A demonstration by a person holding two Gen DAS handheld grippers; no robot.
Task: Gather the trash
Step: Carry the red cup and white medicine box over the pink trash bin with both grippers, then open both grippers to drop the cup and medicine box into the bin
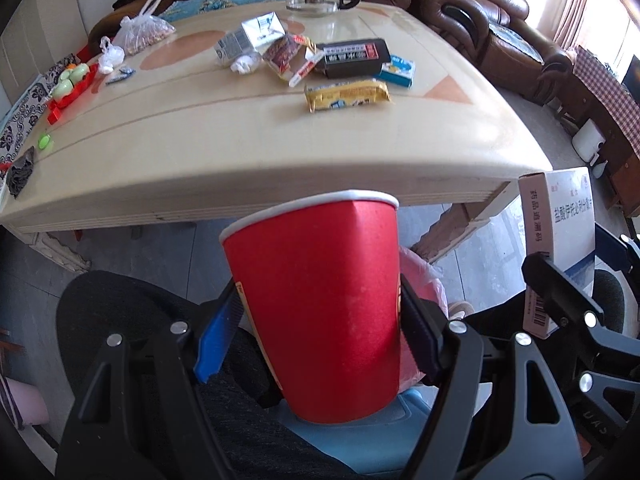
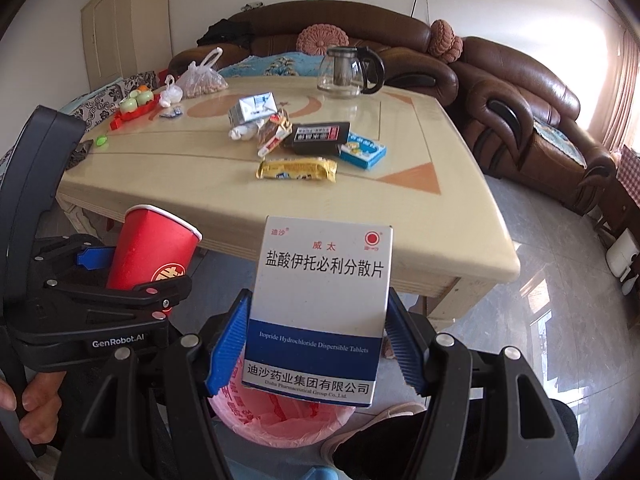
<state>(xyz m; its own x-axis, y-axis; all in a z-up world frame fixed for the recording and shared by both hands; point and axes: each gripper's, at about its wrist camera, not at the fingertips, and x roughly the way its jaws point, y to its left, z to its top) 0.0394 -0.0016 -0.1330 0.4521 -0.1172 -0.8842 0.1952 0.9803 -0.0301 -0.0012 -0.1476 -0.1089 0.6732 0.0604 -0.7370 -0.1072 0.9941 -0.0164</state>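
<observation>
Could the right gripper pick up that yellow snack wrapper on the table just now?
Probably not. The right gripper is shut on the medicine box, so its jaws are full. The yellow snack wrapper lies unobstructed on the table, well ahead; the box would need dropping into the pink-lined bin first.

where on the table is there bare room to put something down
The near strip of the table is bare, from its front edge up to the yellow wrapper, and so is the right corner past the blue box. The middle is crowded with cartons and wrappers; the left edge holds the red toy tray and bags.
</observation>
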